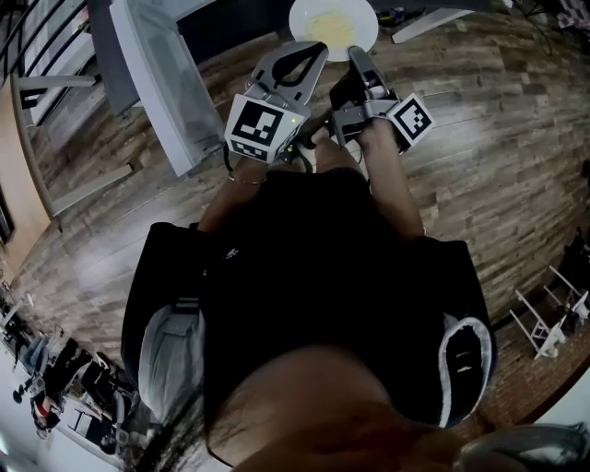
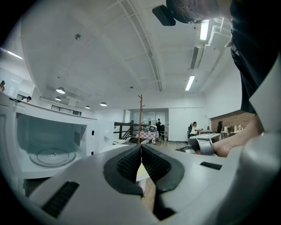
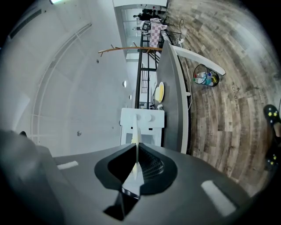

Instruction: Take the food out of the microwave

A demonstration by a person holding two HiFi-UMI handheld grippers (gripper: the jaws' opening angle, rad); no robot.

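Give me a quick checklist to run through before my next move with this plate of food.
1. Right tongs gripping the plate: ok, shut on its rim, which shows edge-on.
2. Food on the plate: ok, a yellow patch sits in the middle.
3. Plate out of the microwave: ok, the turntable is bare.
4. Left tongs free to help: ok, shut with nothing between them.
5. Microwave door closed: not ok, it stands open.
6. Landing spot for the plate: cannot tell, since the plate is at the top edge of the head view.
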